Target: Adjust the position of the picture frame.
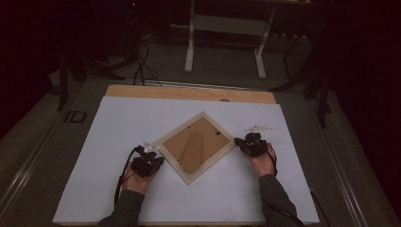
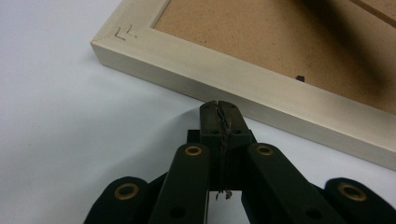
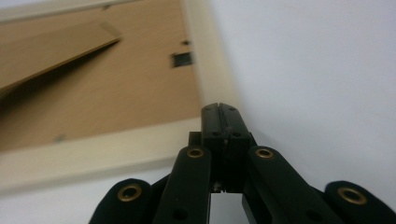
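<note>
Lay face down, turned diamond-wise at centre frame on the white tabletop (image 1: 118, 142): a pale wooden picture frame (image 1: 196, 146), brown backing and stand up. Seen close in the left gripper view, a pencilled corner mark; small in the high view. Left gripper (image 2: 217, 106) clenched empty at the frame's edge; right gripper (image 3: 219, 109) likewise, corner blurred.

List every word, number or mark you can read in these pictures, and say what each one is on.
No printed words, brands or numbers are readable.
A small scratched mark, roughly like "L F", on the corner of the picture frame in the left gripper view; too faint to be sure of.
A dark rectangular sign or tag on the floor left of the table in the high view; too dark and small to read.
</note>
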